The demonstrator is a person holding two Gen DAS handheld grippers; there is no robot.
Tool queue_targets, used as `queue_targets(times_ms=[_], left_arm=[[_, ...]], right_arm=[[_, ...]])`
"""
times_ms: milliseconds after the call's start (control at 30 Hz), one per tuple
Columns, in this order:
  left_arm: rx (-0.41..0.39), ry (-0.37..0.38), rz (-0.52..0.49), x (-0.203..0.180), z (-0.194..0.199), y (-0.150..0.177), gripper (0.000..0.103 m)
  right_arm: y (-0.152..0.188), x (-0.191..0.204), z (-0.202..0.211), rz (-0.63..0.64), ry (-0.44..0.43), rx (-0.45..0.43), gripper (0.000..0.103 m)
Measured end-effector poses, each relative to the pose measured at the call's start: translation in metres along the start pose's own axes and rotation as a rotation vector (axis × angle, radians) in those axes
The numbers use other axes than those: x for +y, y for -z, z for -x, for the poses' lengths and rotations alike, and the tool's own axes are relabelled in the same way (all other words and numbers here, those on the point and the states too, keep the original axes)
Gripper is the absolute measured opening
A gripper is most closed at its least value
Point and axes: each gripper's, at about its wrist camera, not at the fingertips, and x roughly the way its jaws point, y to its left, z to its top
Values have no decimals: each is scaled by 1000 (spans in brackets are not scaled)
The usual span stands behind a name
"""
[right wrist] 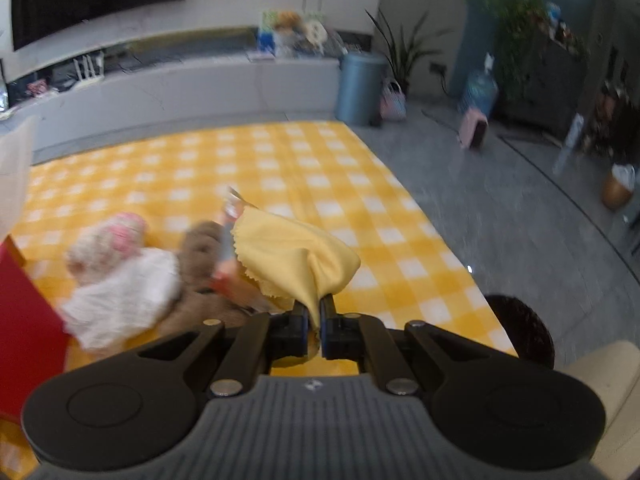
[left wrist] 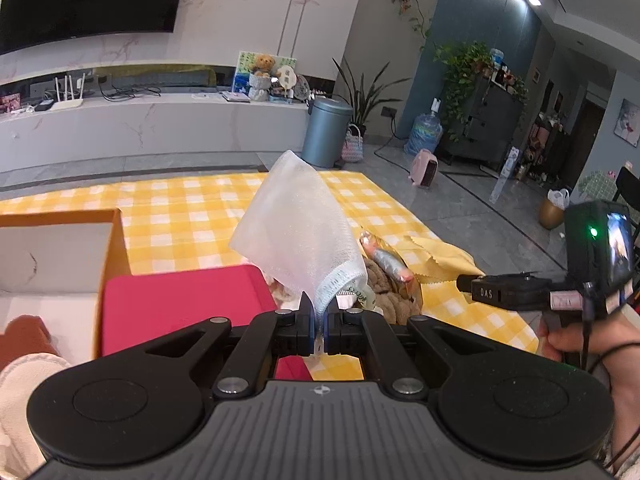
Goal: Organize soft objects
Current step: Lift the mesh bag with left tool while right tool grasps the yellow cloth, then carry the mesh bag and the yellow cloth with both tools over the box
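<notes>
White mesh cloth [left wrist: 298, 232] stands pinched upright in the left gripper [left wrist: 319, 312].
Right gripper [right wrist: 315, 316] jaws clamp a yellow cloth [right wrist: 292, 256], which fans away over the worktop [right wrist: 320, 168].

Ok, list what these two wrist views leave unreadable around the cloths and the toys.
- Left wrist view: the white mesh cloth in the left tongs covers most of the brown plush and the small items behind it.
- Left wrist view: the box interior is cut off by the left edge.
- Right wrist view: motion blur smears the pink and white soft toys; the yellow cloth in the right tongs hides the pile's right side.

Black claw [left wrist: 319, 314] linkages, silver screws, ribbed grey housing.
</notes>
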Motion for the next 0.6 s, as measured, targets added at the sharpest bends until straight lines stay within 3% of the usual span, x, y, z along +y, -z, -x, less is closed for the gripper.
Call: queue_targets(times_ms=[367,600], left_arm=[[-73,4,15,7,39,-14,4],[-134,-67,75,27,75,-19,4]], right_arm=[[-9,37,56,26,-145,-126,3],[-14,65,94,41,-271,-194,3]])
